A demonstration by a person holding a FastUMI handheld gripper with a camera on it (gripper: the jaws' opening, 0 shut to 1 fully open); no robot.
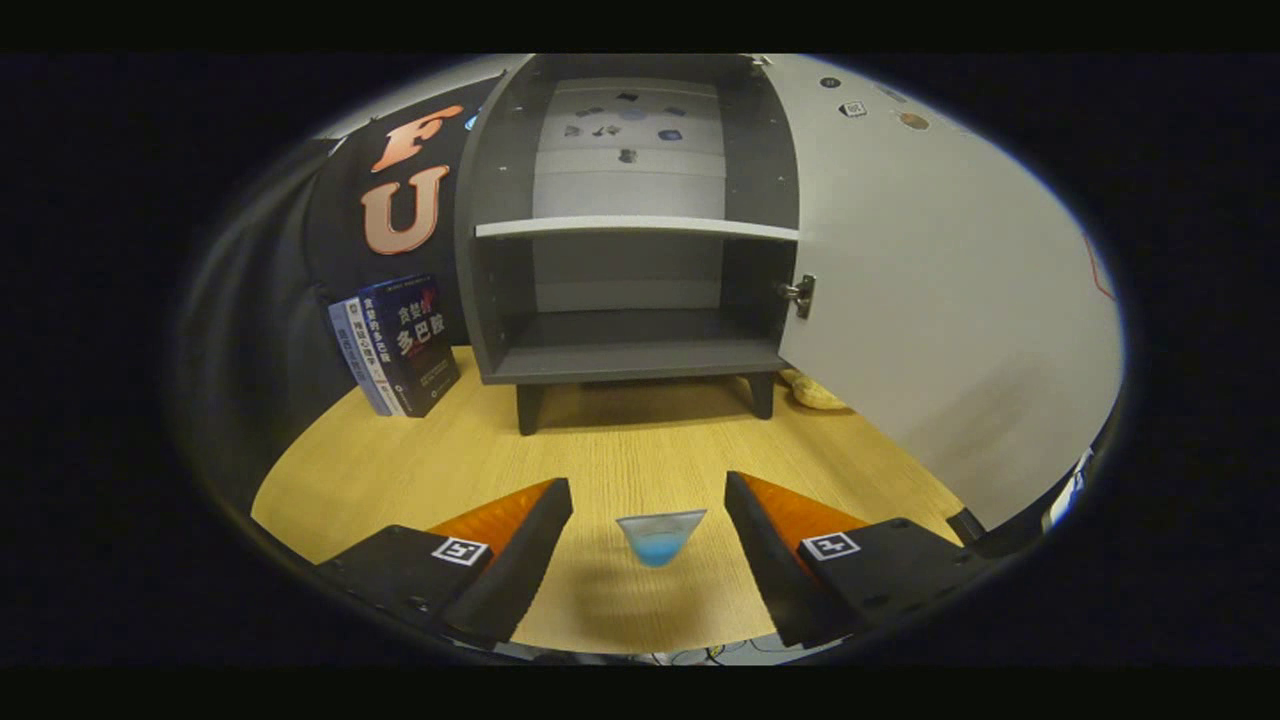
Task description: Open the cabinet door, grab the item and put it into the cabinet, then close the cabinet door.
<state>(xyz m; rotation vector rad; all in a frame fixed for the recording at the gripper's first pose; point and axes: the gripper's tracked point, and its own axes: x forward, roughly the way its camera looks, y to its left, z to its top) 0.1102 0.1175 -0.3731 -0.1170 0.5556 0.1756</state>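
While the white cabinet door point(950, 330) stood swung wide to the right of the hand-held gripper point(648, 505), the gripper's fingers were spread well apart and touched nothing. Between them, a little short of their tips, a small translucent blue cone-shaped cup point(659, 537) sat on the pale wooden worktop point(620, 450), its wide rim uppermost. I took that to be the item meant for the cabinet; the fingers straddled it, it seemed, so that closing them would catch it on both sides. Straight ahead, beyond the cup, the dark grey two-shelf cabinet point(630, 260) faced the gripper on short legs, both its compartments bare of objects, so the opening step looked done and the grab was in hand. To the left of the cabinet a few dark-covered books point(395, 345) leaned against the booth wall. A yellowish object point(815, 392) lay low on the worktop behind the door's lower edge; what it was I could not tell.
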